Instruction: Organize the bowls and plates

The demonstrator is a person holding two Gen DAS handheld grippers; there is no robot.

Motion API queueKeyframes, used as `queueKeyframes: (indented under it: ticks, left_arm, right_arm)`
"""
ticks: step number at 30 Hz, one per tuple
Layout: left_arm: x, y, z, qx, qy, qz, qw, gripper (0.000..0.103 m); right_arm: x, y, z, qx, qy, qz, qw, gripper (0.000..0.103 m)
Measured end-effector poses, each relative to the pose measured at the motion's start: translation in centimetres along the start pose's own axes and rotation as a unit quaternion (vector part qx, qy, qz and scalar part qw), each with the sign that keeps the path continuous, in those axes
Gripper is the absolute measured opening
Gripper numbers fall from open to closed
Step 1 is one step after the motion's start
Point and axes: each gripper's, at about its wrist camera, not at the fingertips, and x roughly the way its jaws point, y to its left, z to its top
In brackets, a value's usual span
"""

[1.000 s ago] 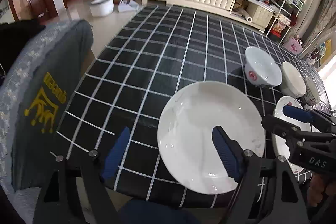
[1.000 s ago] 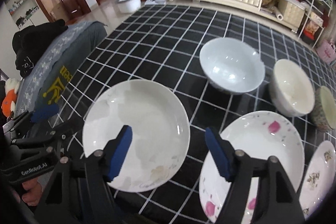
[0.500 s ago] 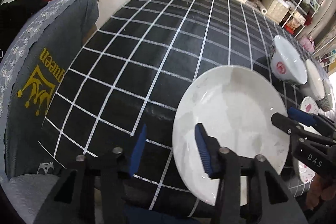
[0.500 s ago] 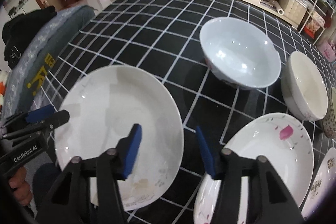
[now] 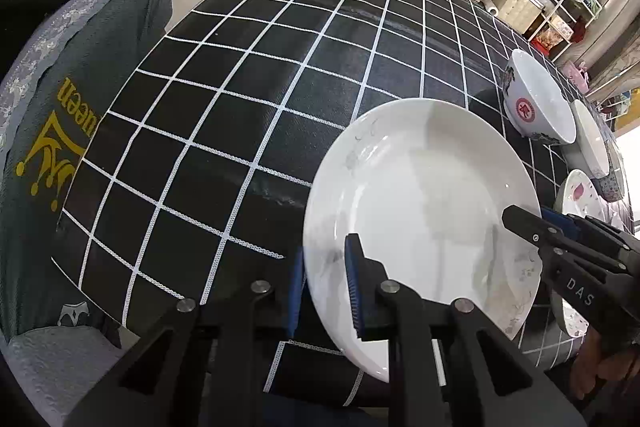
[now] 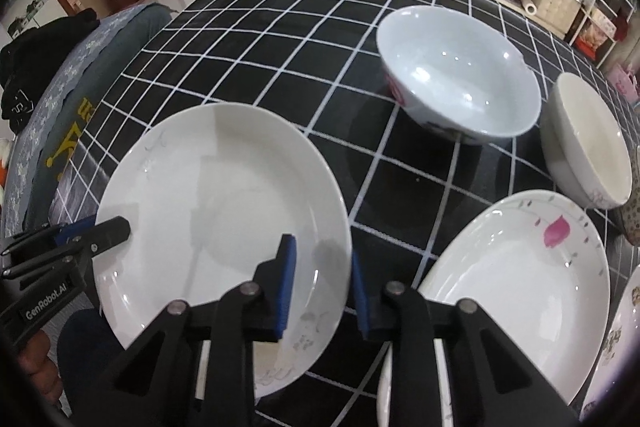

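Note:
A plain white plate [image 5: 420, 207] [image 6: 224, 187] lies near the front edge of the black checked table [image 5: 240, 87]. My left gripper [image 5: 325, 291] straddles its left rim, one blue pad outside the edge and one on the inner face. Its jaws are closing and a strip of rim still shows between the pads. My right gripper [image 6: 322, 285] straddles the opposite rim the same way, jaws also closing. Each gripper shows in the other's view: the left gripper [image 6: 100, 229] and the right gripper [image 5: 528, 221], both at the plate's edge.
Right of the plate lie a pink-flowered plate [image 6: 520, 267] and another patterned plate [image 6: 624, 327]. Behind them stand a white bowl with a red mark [image 6: 456, 83] and a cream bowl [image 6: 588, 143]. A chair with a grey cover [image 5: 60, 107] stands at the table's left side.
Both grippers have come down onto the white plate. Their jaws have narrowed from wide apart to close around its opposite rims. The plate has not moved.

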Motion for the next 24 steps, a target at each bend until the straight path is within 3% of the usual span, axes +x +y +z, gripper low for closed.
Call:
queueKeyframes:
  ticks: [8, 24]
  left_arm:
    - [0.0, -0.3, 0.2, 0.012, -0.001, 0.009, 0.9999, 0.017]
    - [-0.2, 0.3, 1.0, 0.005, -0.007, 0.012, 0.9999, 0.017]
  right_arm:
    - [-0.1, -0.6, -0.4, 0.032, -0.012, 0.006, 0.999, 0.022]
    - [-0.3, -0.7, 0.3, 0.028, -0.022, 0.012, 0.999, 0.021]
